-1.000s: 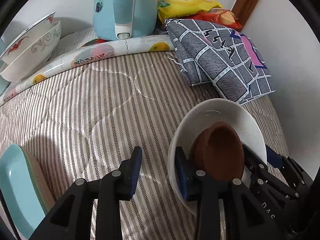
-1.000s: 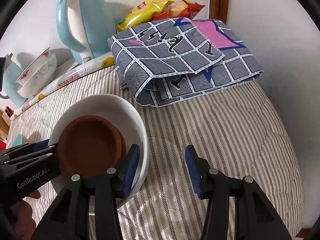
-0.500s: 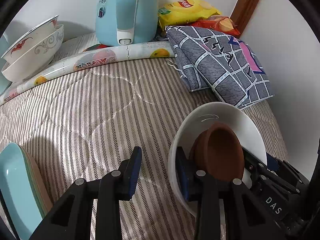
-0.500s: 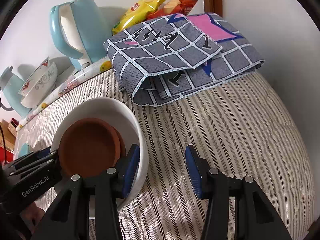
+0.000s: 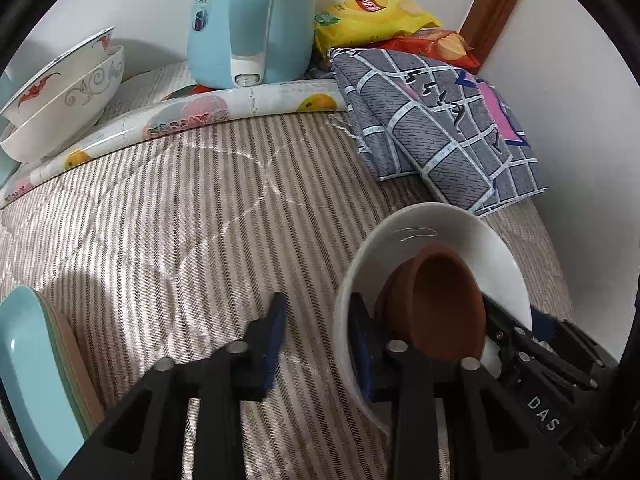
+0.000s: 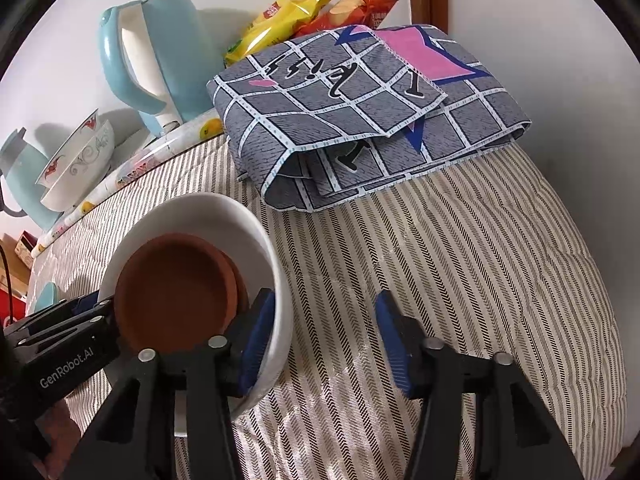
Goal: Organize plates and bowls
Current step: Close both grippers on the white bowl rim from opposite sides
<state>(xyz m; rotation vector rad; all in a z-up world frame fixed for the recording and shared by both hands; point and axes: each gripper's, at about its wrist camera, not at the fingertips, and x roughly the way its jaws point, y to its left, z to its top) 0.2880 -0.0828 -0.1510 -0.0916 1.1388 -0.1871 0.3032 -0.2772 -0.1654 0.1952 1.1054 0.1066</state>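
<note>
A white bowl [image 5: 440, 232] [image 6: 208, 216] sits on the striped quilt with two stacked brown dishes [image 5: 440, 304] [image 6: 176, 296] inside it. My left gripper [image 5: 318, 338] straddles the bowl's left rim, one finger inside and one outside. Its jaws are closing, and a strip of quilt still shows between the outer pad and the wall. My right gripper [image 6: 324, 340] straddles the opposite rim, its jaws closing too, with a wide gap on the outer side. Each gripper's black body shows at the edge of the other's view.
Two stacked patterned bowls [image 5: 60, 96] [image 6: 76, 164] stand at the back left by a rolled fruit-print sheet [image 5: 180, 120]. A blue kettle [image 5: 248, 20], snack bags [image 5: 372, 16] and a folded grey cloth [image 6: 360, 120] line the back. Teal plates [image 5: 28, 372] lie near left. A wall bounds the right side.
The left gripper's jaws have narrowed a little around the bowl's rim. The right jaws look slightly narrower. Bowl and dishes stay where they were.
</note>
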